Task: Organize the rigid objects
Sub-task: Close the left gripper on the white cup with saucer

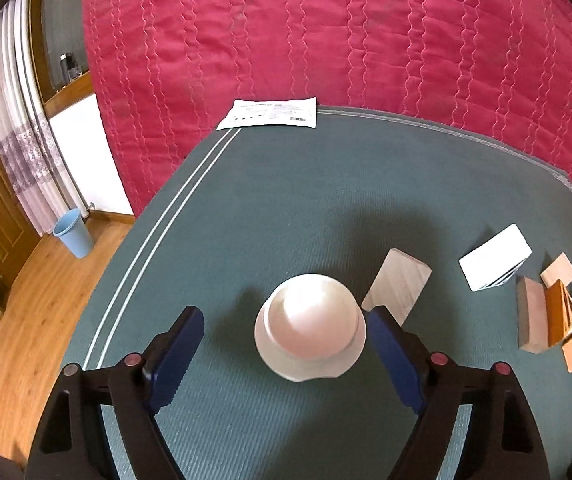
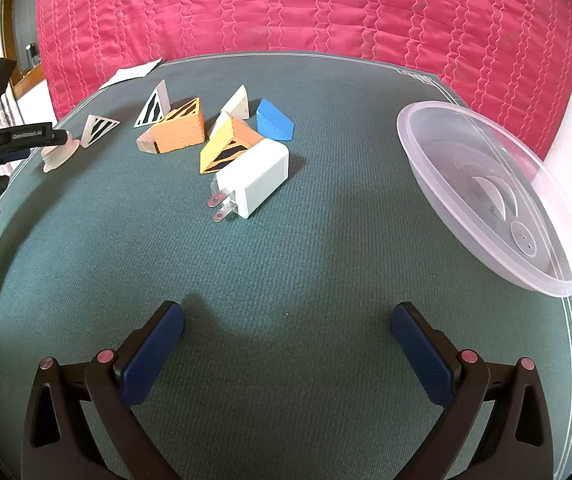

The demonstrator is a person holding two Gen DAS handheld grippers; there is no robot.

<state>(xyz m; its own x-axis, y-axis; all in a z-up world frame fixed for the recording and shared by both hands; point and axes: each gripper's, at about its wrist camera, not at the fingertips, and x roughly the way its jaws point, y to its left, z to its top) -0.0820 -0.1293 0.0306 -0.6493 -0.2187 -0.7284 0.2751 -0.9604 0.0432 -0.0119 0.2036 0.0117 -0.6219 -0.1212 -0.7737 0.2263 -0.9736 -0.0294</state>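
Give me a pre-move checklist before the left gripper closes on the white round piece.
1. left gripper open: ok.
2. white round piece between the fingers: ok.
3. Fingers clear of the pale wedge block: not ok, the right-hand finger overlaps its near end.
4. right gripper open and holding nothing: ok.
5. clear plastic container free to receive items: ok.
6. Height above the green mat: cannot tell.

Little can be read. The white printed sheet at the far edge of the green mat carries black print and a barcode-like strip, too small to make out. In the right wrist view, the left hand-held gripper bears white lettering, blurred beyond reading.
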